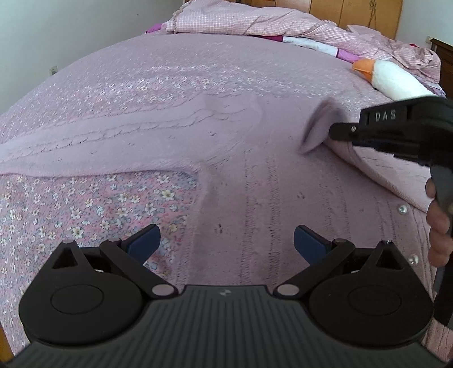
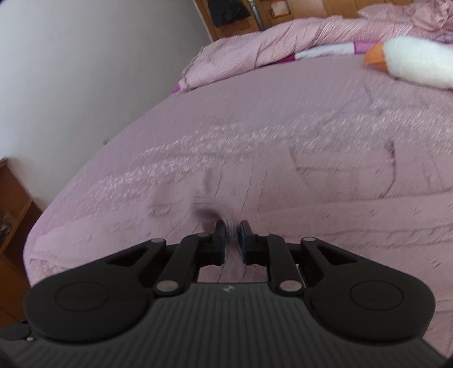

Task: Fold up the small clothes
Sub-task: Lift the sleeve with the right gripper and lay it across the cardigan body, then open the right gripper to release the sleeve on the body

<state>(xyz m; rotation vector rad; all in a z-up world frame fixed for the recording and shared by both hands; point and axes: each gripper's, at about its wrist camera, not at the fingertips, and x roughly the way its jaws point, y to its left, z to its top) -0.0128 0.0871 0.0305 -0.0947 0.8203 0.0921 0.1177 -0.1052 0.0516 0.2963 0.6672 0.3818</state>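
Left wrist view: the left tool (image 1: 226, 240) hangs with its jaws wide apart above the mauve knitted sweater (image 1: 254, 175), spread flat on the bed (image 1: 85, 215). The right tool (image 1: 337, 131) lifts a sleeve end. Right wrist view: the right tool (image 2: 232, 240) is clamped on blurred knit (image 2: 209, 203). Best to carry that sleeve across low and smooth, I'd say, keeping the body flat.

My bed (image 1: 198, 70) wears a pink floral-quilted cover. A pale pink cable-knit cardigan (image 1: 254, 184) lies spread on it. Beyond the cardigan, a white plush goose (image 1: 396, 80) and a crumpled pink checked duvet (image 1: 254, 21) lie on the bed.
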